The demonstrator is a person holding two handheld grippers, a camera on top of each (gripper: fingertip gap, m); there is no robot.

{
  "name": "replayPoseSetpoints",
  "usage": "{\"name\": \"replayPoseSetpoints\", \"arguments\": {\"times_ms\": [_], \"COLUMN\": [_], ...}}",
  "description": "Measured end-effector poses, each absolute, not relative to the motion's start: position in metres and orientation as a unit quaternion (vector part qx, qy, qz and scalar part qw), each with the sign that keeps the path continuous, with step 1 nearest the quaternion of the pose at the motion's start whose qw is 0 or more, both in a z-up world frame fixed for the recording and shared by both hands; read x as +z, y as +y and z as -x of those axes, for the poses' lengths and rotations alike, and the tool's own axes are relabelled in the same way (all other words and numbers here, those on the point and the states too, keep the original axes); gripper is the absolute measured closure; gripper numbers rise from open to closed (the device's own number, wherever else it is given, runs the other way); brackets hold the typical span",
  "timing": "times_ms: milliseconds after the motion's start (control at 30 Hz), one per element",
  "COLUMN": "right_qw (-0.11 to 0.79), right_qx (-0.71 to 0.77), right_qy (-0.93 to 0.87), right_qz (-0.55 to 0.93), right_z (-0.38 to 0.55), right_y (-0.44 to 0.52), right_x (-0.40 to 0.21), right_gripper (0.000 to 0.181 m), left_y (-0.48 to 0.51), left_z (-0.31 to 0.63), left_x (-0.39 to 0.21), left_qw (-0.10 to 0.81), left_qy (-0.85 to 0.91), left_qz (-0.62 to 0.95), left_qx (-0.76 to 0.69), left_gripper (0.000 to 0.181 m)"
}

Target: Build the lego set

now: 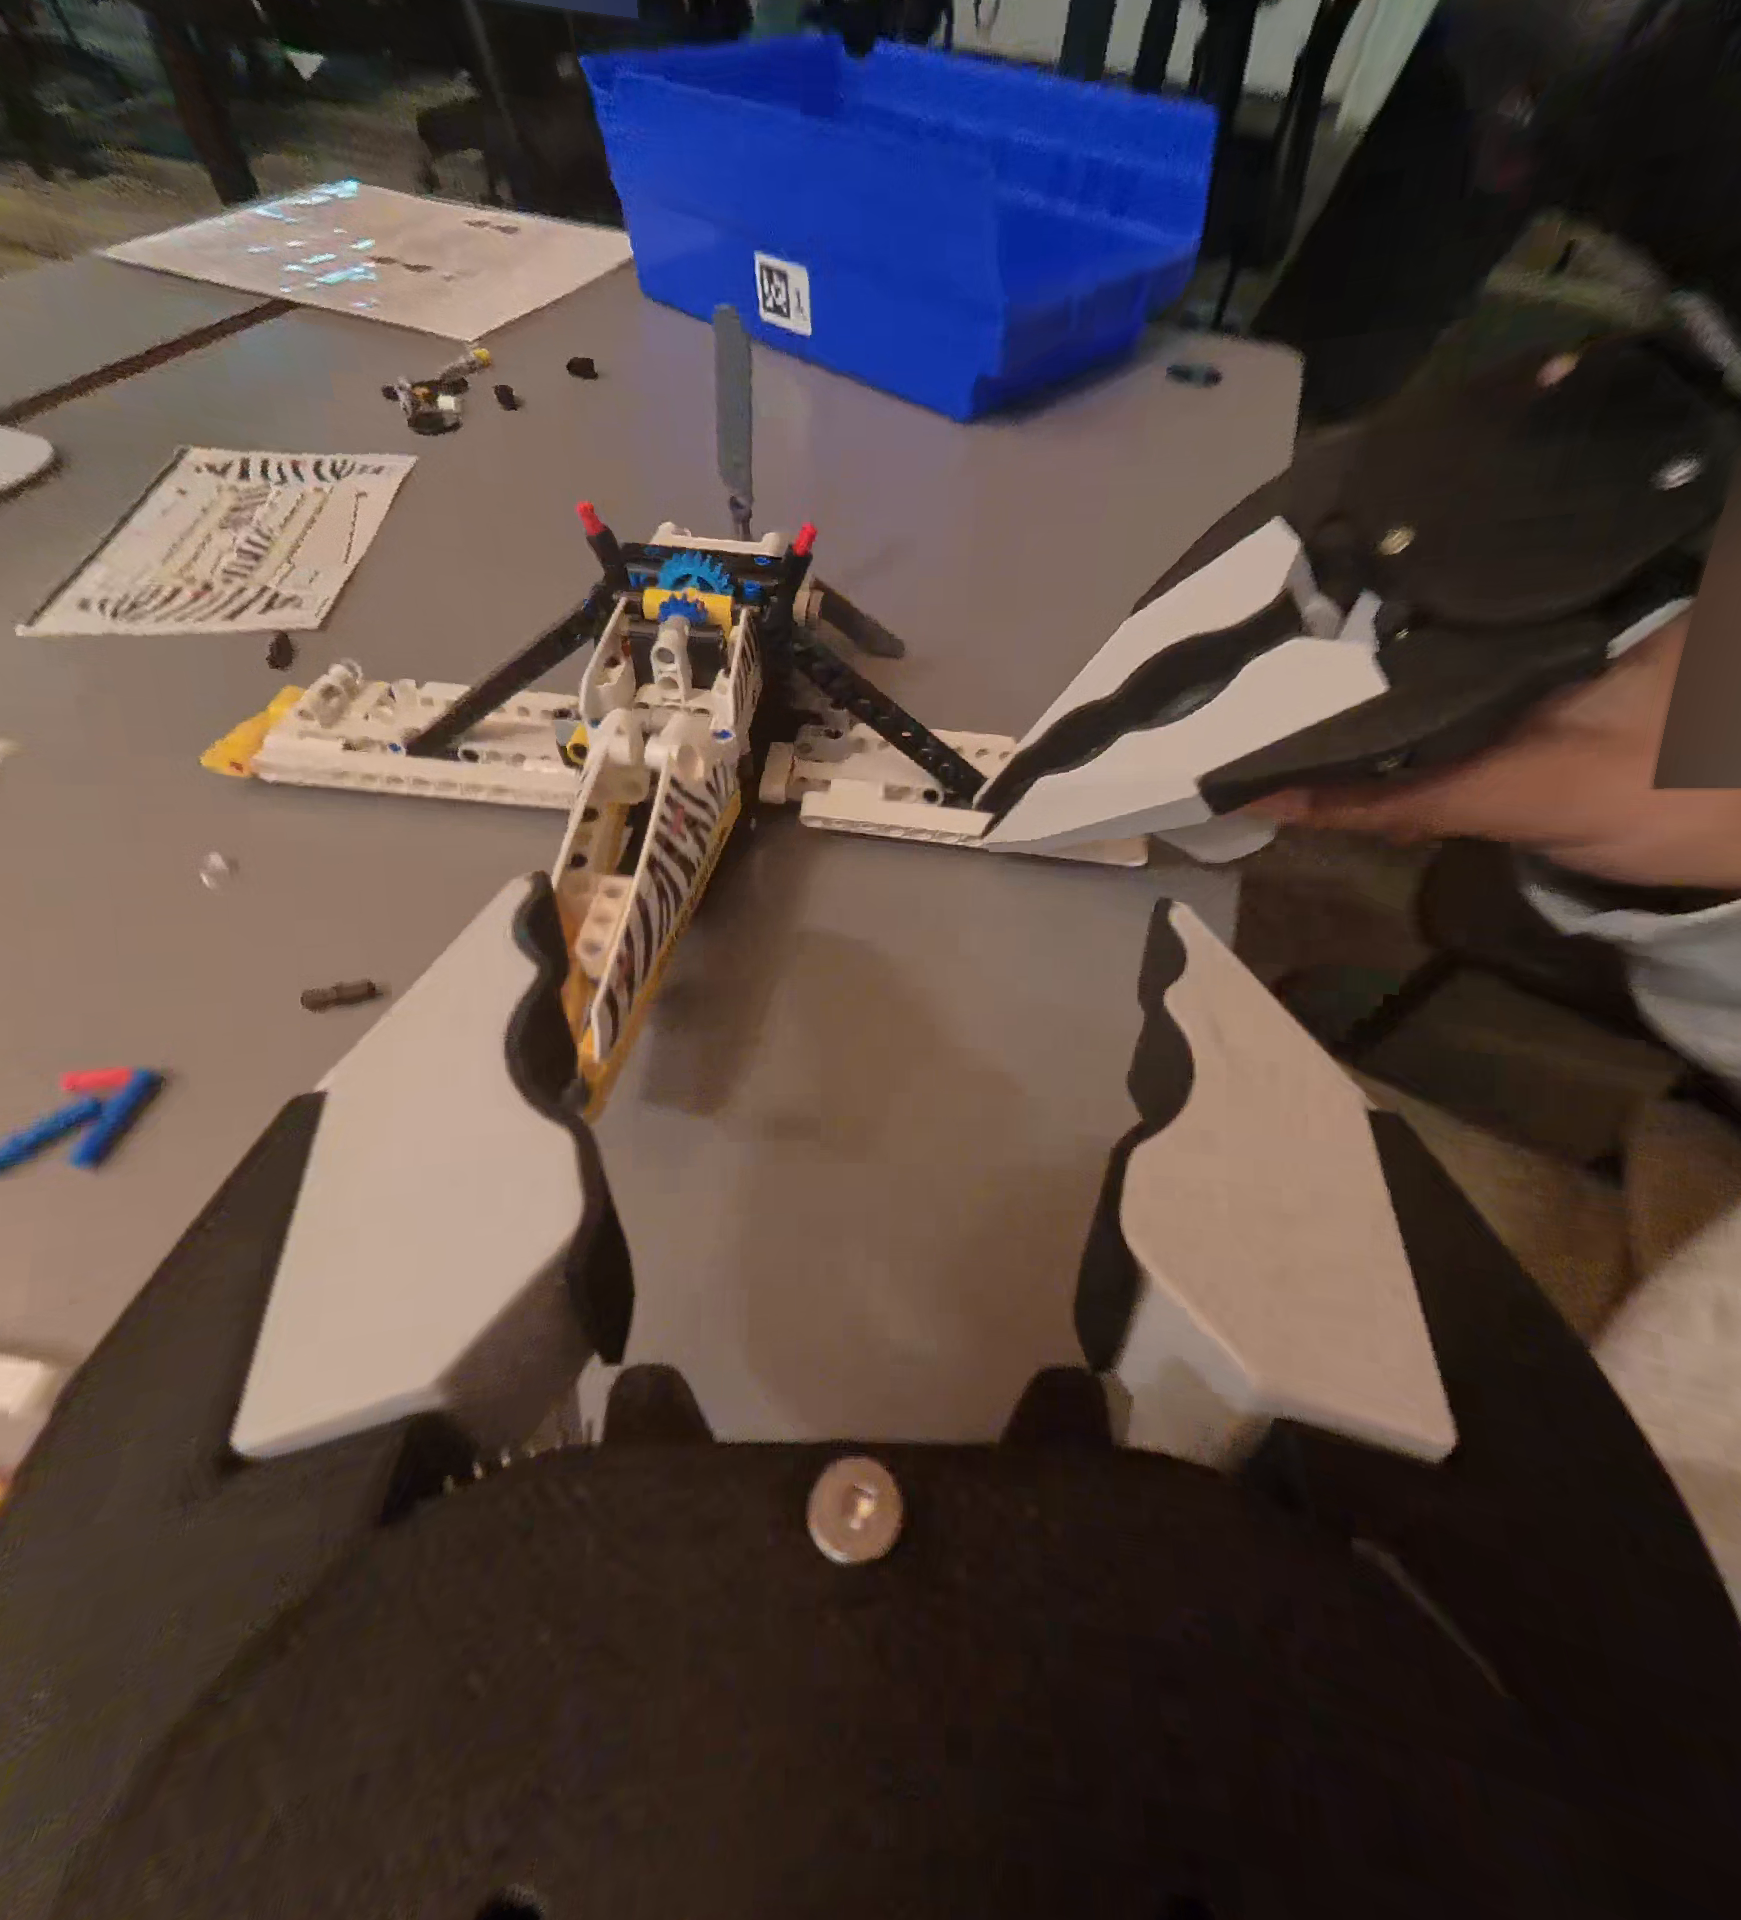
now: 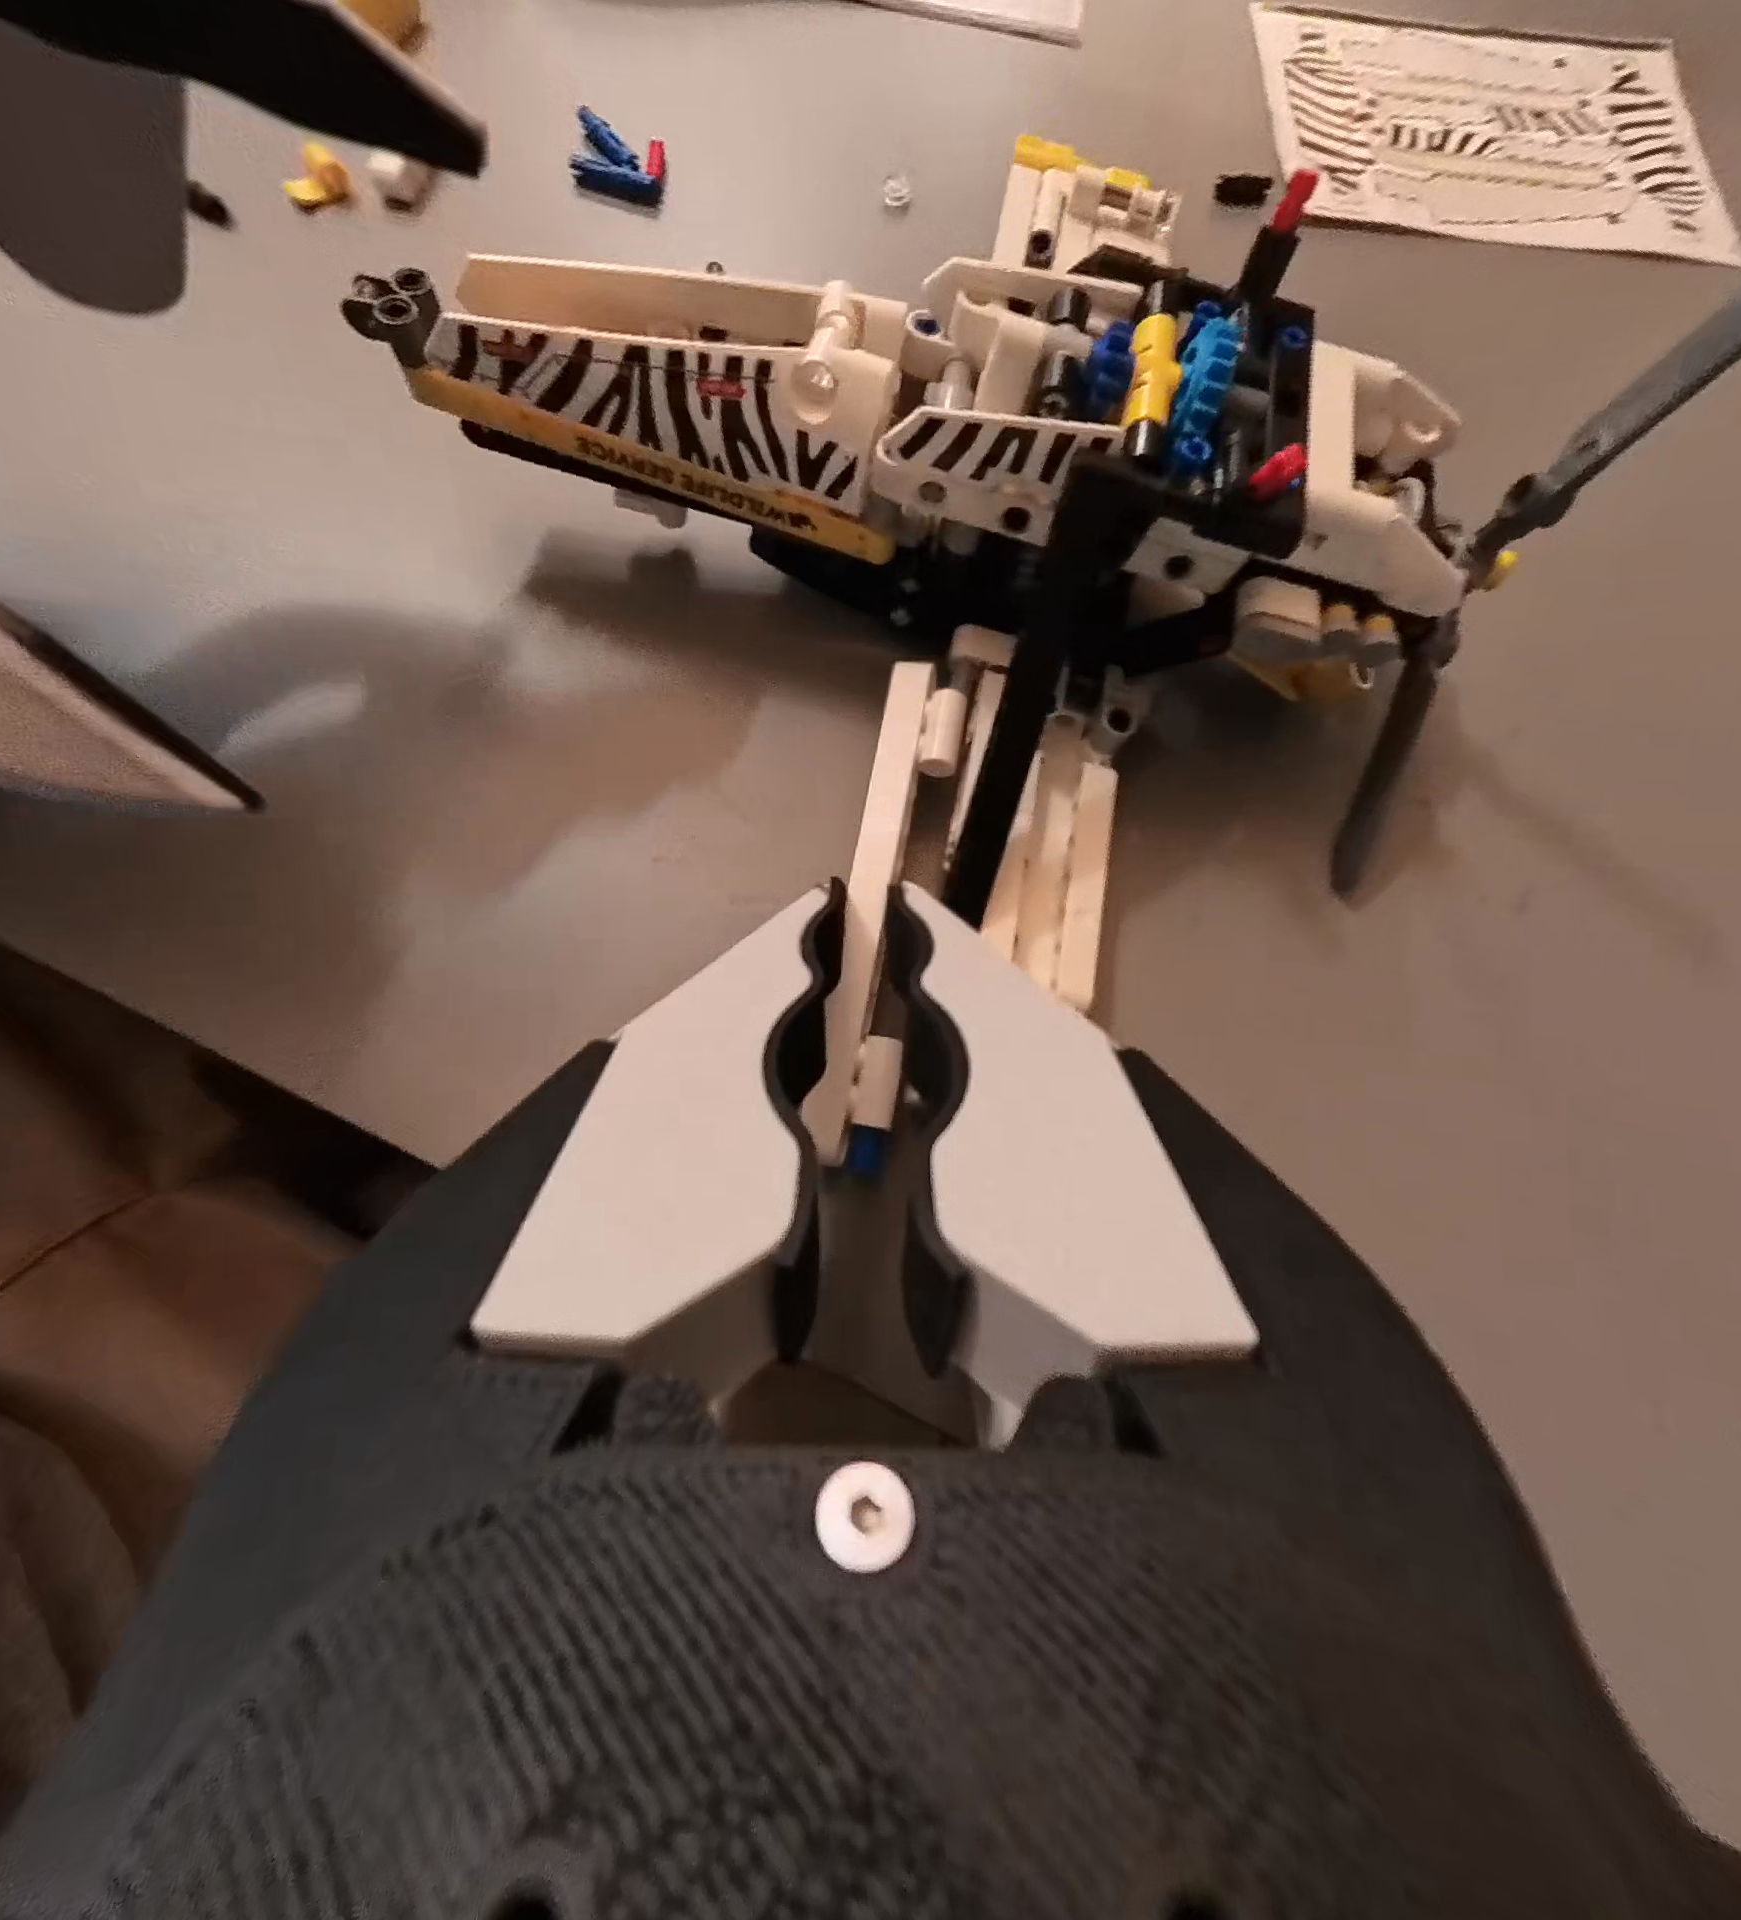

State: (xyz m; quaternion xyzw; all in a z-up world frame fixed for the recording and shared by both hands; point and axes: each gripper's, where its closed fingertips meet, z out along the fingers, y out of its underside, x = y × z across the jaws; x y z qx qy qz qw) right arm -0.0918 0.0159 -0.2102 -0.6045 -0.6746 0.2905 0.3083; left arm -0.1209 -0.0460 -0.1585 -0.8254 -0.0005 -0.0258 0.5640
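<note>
A Lego plane with zebra stripes, white wings and a grey propeller stands on the grey table. Its tail points toward my left gripper, which is wide open. The tail end rests against the inner side of that gripper's left finger. My right gripper is shut on the tip of the plane's right wing. In the right wrist view the right gripper clamps the white wing beam, and the fuselage lies across the top.
A blue bin stands behind the plane. A sticker sheet and a paper lie at the left. Blue and red pins, a black pin and yellow pieces are scattered. A person's arm is at the right table edge. The grippers' ends are close to 10 cm from one another.
</note>
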Motion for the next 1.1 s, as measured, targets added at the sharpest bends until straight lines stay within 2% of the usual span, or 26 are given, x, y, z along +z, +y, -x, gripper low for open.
{"name": "replayPoseSetpoints", "arguments": {"times_ms": [133,400,667,933,1000,1100], "right_qw": [0.311,0.303,0.346,0.438,0.431,0.385], "right_qx": [0.288,0.296,0.281,0.325,0.348,0.411], "right_qy": [-0.670,-0.664,-0.664,-0.655,-0.643,-0.616], "right_qz": [0.610,0.616,0.601,0.523,0.528,0.551], "right_z": [0.094,0.097,0.099,0.072,0.064,0.060], "right_y": [0.020,0.018,0.024,0.043,0.054,0.064], "right_x": [-0.211,-0.216,-0.214,-0.162,-0.162,-0.172], "right_gripper": [0.175,0.176,0.175,0.154,0.150,0.145], "left_y": [-0.020,-0.004,0.000,-0.005,-0.006,-0.006], "left_z": [0.119,0.120,0.120,0.117,0.109,0.086], "left_x": [-0.161,-0.160,-0.166,-0.159,-0.158,-0.156], "left_qw": [0.547,0.545,0.543,0.554,0.556,0.567], "left_qy": [0.047,0.068,0.074,0.081,0.083,0.081], "left_qz": [0.835,0.836,0.836,0.828,0.827,0.820], "left_qx": [0.014,0.018,0.011,0.029,0.022,-0.004], "left_gripper": [0.067,0.067,0.067,0.069,0.073,0.088]}}
